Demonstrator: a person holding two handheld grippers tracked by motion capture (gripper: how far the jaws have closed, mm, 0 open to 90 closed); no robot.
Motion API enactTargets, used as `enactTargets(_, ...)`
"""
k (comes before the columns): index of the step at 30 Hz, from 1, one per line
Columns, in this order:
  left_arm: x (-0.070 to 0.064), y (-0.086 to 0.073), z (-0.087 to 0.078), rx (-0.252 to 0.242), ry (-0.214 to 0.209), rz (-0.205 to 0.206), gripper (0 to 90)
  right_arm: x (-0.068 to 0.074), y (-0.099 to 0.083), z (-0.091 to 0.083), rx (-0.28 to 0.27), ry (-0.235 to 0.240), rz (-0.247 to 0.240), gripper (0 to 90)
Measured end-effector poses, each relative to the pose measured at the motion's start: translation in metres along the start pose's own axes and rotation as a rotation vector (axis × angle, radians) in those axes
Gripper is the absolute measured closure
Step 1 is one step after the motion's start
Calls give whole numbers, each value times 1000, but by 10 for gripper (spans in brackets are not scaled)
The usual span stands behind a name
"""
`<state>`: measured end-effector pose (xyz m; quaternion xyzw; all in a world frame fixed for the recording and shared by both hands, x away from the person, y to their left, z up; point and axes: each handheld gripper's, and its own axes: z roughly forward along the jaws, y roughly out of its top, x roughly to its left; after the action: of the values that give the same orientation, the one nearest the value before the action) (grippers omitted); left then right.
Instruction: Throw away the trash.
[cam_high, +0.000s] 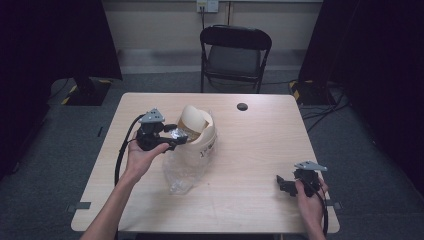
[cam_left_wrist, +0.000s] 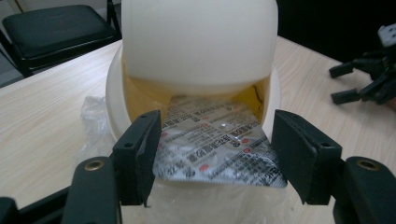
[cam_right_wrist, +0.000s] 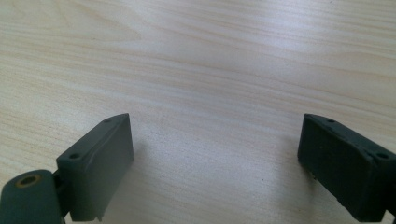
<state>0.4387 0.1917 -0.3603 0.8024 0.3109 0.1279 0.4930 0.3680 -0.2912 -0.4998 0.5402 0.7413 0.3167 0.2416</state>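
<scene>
Left tongs (cam_left_wrist: 215, 154) spread wide, jaws either side of silver blister pack (cam_left_wrist: 217, 144) lying in mouth of cream swing-lid bin (cam_left_wrist: 196, 42), frame centre; pack released, probably for dropping in. Right tongs (cam_high: 286, 184) also parted, holding nothing, parked lower right over desk (cam_right_wrist: 196, 60).

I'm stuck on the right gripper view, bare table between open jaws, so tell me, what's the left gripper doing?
Observer: The left gripper is at the mouth of a white bin, jaws open.
Operator: Anything between them?
Observer: A silver blister pack lies between the jaws, half inside the bin under its swing lid; I can't tell if they touch it.
Operator: What's under the bin?
Observer: A clear plastic bag, spread on the table toward the person.
</scene>
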Motion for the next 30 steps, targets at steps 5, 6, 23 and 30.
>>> enactTargets(5,2,5,4,-6,7,2,476,0,0,0,0,0,0,97)
enactTargets(6,2,5,5,-3,8,2,477,0,0,0,0,0,0,97)
enactTargets(23,2,4,15,22,21,-10,380,0,0,0,0,0,0,97)
enactTargets(30,7,-1,4,-24,49,-45,263,0,0,0,0,0,-1,97)
